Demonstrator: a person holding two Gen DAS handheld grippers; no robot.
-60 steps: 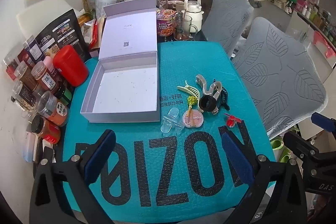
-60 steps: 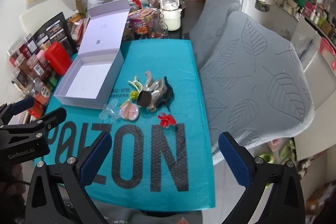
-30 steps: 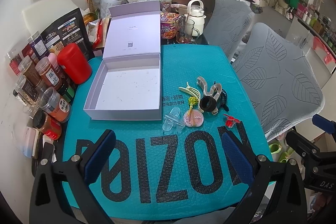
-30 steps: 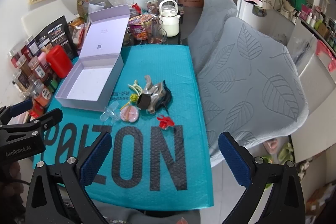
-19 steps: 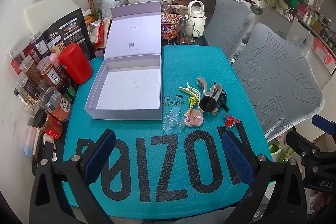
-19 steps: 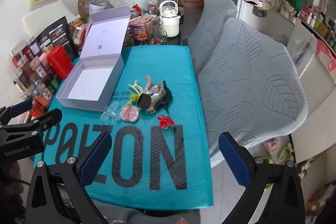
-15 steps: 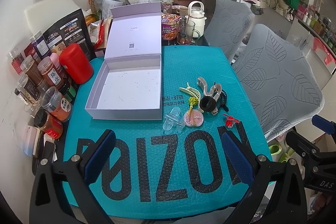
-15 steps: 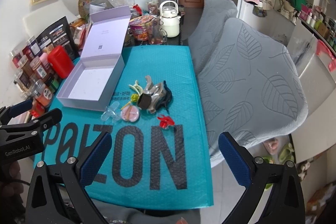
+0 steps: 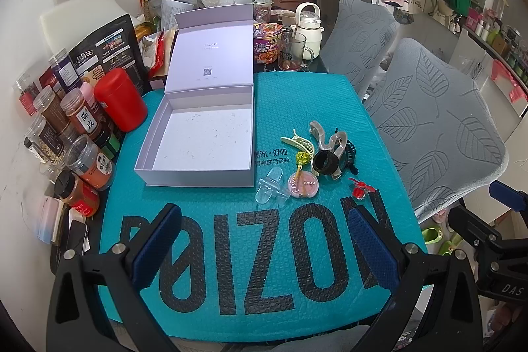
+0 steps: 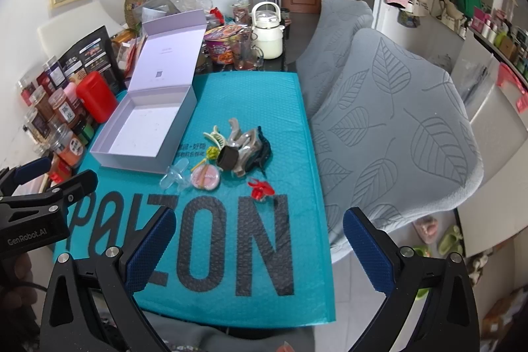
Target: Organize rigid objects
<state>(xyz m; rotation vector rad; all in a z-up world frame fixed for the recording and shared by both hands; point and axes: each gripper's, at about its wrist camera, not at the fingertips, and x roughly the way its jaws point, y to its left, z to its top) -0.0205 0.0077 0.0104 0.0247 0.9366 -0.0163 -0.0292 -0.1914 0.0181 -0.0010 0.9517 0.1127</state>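
You can read "POIZON" in big black letters across the teal bubble mailer (image 9: 297, 108). The pink round compact (image 9: 302, 184) says "nava". A spice jar (image 9: 82, 117) label reads "陈皮". Your left gripper (image 10: 36, 220) body carries "GenRobot.AI"; the right one (image 9: 505, 256) shows "DAS".

Ahead of our left gripper (image 9: 264, 244), blue-padded on black arms, lay a teal bubble mailer (image 9: 297, 108) with black block lettering. Beyond it to the left sat a pale lilac box (image 9: 201, 137), white inside. Just right of the box we noted a clear clip (image 9: 269, 190), a pink round compact (image 9: 303, 184), a cream claw clip (image 9: 298, 143), a black ring (image 9: 325, 163) and a red clip (image 9: 360, 188). Far left stood a red canister (image 9: 120, 99). Right of our right gripper (image 10: 259, 249), also blue-padded, were grey leaf-patterned chair covers (image 10: 396, 121).
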